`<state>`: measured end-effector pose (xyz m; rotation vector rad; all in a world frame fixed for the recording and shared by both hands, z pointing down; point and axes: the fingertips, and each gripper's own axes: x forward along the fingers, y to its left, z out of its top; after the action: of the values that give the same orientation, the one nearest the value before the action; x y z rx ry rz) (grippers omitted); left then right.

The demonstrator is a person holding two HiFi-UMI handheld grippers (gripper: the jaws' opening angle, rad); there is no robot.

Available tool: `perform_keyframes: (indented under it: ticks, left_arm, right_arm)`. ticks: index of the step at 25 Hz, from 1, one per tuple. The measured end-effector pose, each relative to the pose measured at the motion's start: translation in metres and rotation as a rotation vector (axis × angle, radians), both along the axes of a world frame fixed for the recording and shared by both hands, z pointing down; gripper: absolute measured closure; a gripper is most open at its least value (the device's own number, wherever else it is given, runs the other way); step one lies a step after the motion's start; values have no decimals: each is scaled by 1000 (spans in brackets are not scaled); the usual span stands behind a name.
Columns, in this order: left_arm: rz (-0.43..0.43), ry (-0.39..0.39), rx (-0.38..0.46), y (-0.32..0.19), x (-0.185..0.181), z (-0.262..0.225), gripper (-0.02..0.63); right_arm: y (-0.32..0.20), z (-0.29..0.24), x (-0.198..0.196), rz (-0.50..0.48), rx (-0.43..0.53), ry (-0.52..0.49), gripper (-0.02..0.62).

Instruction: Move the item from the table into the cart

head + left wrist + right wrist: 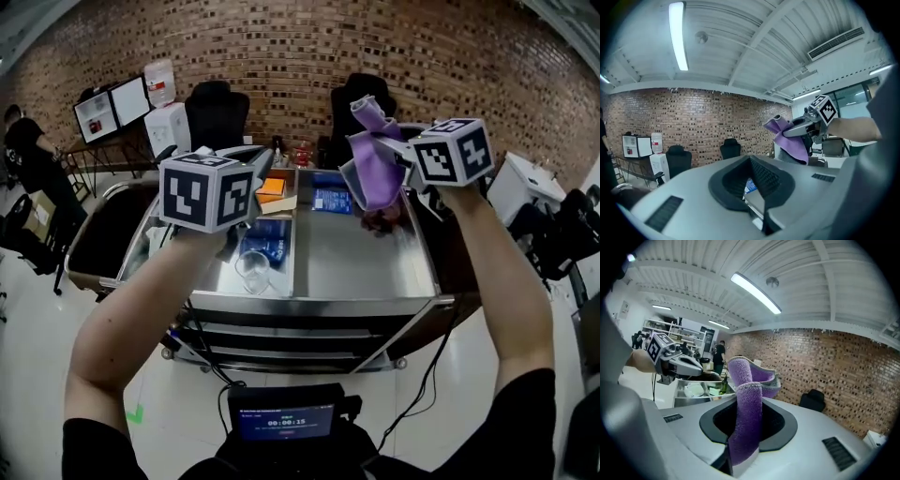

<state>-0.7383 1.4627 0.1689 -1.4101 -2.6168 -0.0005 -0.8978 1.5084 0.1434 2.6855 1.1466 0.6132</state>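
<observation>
A purple cloth (375, 164) hangs in the air over the right half of the steel cart (319, 302), with my right gripper (380, 141) shut on it. In the right gripper view the cloth (747, 418) runs up out of the jaws and folds over at the top. From the left gripper view the same cloth (792, 140) droops from the right gripper (797, 129) at the right. My left gripper (246, 167) is raised over the cart's left half; its jaws (757, 187) look shut with nothing in them.
The cart's top tray holds blue packets (265, 239), an orange item (272, 187), a clear glass (253, 270) and a dark item (382, 220) under the cloth. Office chairs (216, 112), a water dispenser (167, 122) and a person (33, 155) stand behind.
</observation>
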Motion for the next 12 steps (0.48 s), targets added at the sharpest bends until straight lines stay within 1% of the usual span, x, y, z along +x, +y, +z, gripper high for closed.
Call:
perform_keyframes:
  ticks: [3,6,7,10,12]
  left_arm:
    - [2,10,57,15,14,13,617]
    - [5,42,108,31,27,29,617]
    - [2,47,122,35,31,34,617]
    - [-3,26,153,46,44,46,617]
    - [-5,36,158,54,50,52,617]
  right_arm:
    - [24,19,24,-24,72,-50,518]
    - [49,38,48,-29,131,-70,518]
    - [55,47,54,-37,152,-92,518]
    - [73,78,68,-43,191,-200,518]
    - [87,92,73,-42,215,-241,518]
